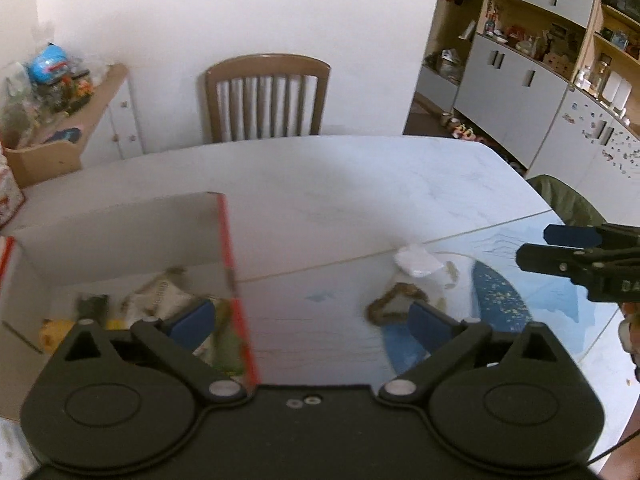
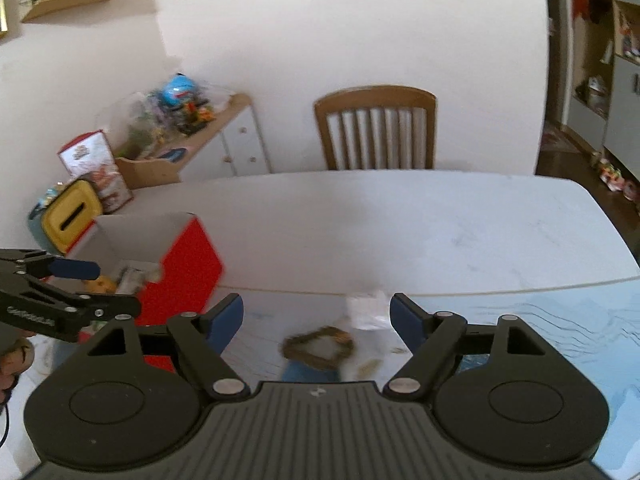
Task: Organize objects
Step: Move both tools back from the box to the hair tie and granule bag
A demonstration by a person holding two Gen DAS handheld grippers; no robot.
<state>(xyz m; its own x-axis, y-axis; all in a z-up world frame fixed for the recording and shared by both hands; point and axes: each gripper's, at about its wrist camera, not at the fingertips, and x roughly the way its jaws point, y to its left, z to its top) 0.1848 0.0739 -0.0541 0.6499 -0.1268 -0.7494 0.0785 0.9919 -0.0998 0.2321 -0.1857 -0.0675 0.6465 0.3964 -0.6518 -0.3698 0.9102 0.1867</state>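
Both pairs of jaws are spread and hold nothing. The left gripper [image 1: 312, 320] hangs over the right wall of the red box [image 2: 188, 264], which stands toward the desk's [image 2: 400, 220] left edge with several items already inside. The right gripper [image 2: 316, 316] hovers above the brown loop [image 2: 318, 346] near the front edge, with the white paper scrap [image 2: 366, 312] just beside it. Closing carelessly could catch the scrap too, and the limp loop may slip out. A left jaw could also knock the box wall.
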